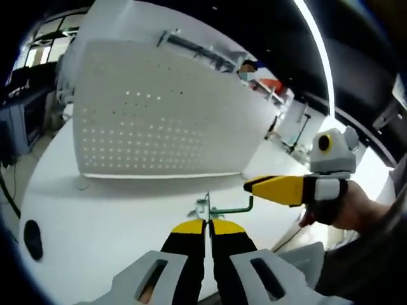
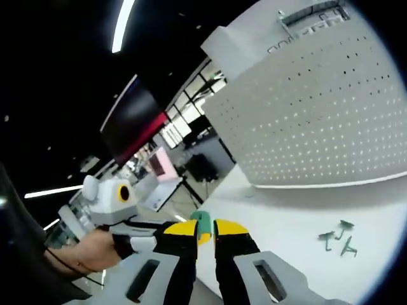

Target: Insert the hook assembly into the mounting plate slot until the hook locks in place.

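Note:
The hook assembly [image 1: 219,208], a small metal clip with a green bent rod, hangs just above the white table in front of the white pegboard mounting plate [image 1: 159,114]. My left gripper [image 1: 208,223] is shut on its metal clip end. My right gripper [image 1: 249,187] comes in from the right, and its yellow tip touches the rod's upturned green end. In the right gripper view, the green hook end [image 2: 203,220] sits between the nearly closed jaws of my right gripper [image 2: 205,227]. My left gripper [image 2: 137,232] faces it from the left. The pegboard [image 2: 318,114] stands upright behind, apart from the hook.
Three spare hooks [image 2: 340,240] lie on the white table [image 1: 114,216] near the pegboard's foot. A black round hole [image 1: 33,238] sits in the table at the left. A person's hand [image 1: 356,213] holds the right gripper. Desks and stands fill the background.

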A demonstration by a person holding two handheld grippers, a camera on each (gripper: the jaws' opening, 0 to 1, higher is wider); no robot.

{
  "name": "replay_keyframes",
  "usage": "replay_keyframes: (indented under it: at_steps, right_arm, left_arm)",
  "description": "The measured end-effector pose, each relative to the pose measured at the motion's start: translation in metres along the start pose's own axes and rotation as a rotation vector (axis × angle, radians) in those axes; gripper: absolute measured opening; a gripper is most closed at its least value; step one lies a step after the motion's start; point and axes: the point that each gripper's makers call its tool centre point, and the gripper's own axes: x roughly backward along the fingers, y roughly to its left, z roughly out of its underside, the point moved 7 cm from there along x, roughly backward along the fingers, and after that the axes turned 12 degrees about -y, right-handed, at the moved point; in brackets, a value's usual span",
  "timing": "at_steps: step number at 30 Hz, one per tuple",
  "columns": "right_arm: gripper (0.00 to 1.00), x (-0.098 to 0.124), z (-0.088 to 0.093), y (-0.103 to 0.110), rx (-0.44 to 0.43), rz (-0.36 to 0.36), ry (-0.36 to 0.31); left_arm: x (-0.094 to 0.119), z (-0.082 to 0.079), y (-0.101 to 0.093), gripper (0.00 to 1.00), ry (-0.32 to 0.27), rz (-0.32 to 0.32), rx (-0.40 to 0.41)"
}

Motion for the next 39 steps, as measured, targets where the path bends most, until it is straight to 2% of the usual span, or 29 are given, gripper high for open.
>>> replay_keyframes:
  at_steps: [11, 22, 29, 39]
  right_arm:
    - [0.09, -0.002, 0.003, 0.006, -0.015, -0.006, 0.014]
    - [0.09, -0.004, 0.004, 0.006, -0.087, 0.002, -0.007]
    - [0.08, -0.006, 0.004, 0.007, -0.138, -0.005, -0.027]
    - [0.06, -0.007, 0.004, 0.007, -0.139, -0.004, -0.03]
  left_arm:
    - [0.002, -0.003, -0.004, 0.02, -0.048, -0.012, -0.007]
    - [-0.004, -0.008, -0.02, 0.02, -0.088, 0.026, -0.117]
    - [-0.004, -0.011, -0.023, 0.02, -0.107, 0.038, -0.149]
    - [-0.004, -0.014, -0.024, 0.02, -0.126, 0.035, -0.181]
